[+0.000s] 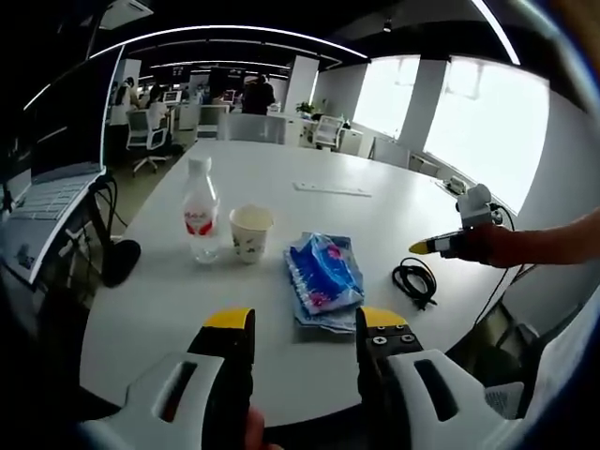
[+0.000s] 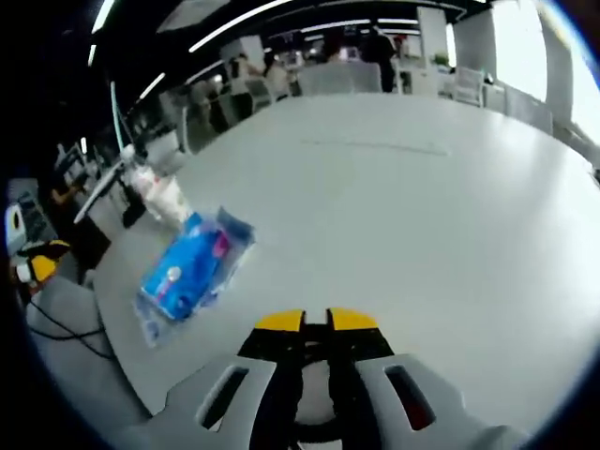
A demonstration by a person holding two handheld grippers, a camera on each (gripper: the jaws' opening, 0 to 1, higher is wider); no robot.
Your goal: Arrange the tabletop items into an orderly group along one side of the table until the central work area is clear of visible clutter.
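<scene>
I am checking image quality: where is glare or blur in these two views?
Left gripper view: the windows are blown out white, while the water bottle and paper cup look sharp. Right gripper view: softer overall, the blue tissue pack slightly blurred, the table washed pale.

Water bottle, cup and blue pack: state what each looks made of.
Water bottle: clear glossy plastic, see-through with a printed label. Cup: probably matte paper, white and printed. Blue pack: crinkly, shiny plastic film wrap.
</scene>
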